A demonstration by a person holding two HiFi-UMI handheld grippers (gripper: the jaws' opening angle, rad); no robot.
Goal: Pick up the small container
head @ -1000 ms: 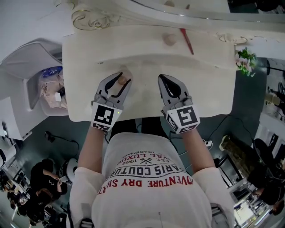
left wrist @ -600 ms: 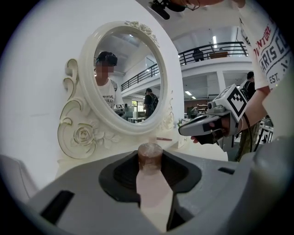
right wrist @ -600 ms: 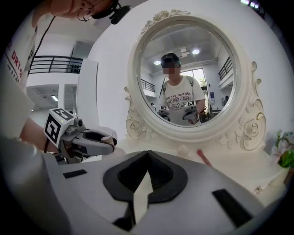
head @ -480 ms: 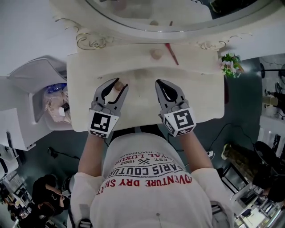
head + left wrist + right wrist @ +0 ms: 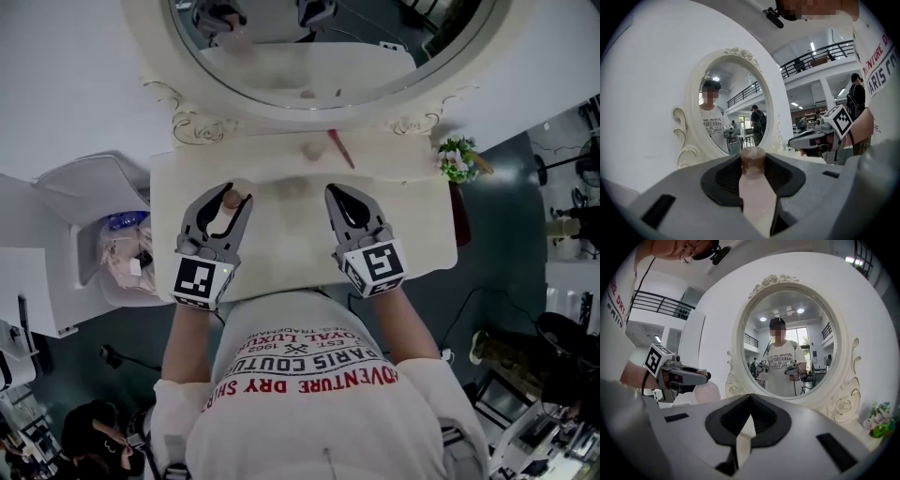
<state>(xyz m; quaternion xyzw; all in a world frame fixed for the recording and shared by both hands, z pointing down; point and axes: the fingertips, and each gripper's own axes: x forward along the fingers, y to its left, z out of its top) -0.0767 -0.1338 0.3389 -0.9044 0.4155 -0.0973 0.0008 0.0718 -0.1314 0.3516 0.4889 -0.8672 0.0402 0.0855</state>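
Left gripper (image 5: 232, 193): jaws clamped on the small container (image 5: 757, 197), a pale pink body with a brown cap, held over the table (image 5: 412, 225) before the mirror (image 5: 309, 37). Right gripper (image 5: 334, 191): jaws closed together, empty, beside the left.

Cream dressing table (image 5: 412, 220), oval mirror (image 5: 319, 33), white wall (image 5: 66, 75).

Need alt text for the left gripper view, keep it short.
The left tool is shut on a small pink container, whose brown cap sits at the tool's tips. Behind it an ornate cream oval mirror stands against a white wall. The right tool shows at mid-right.
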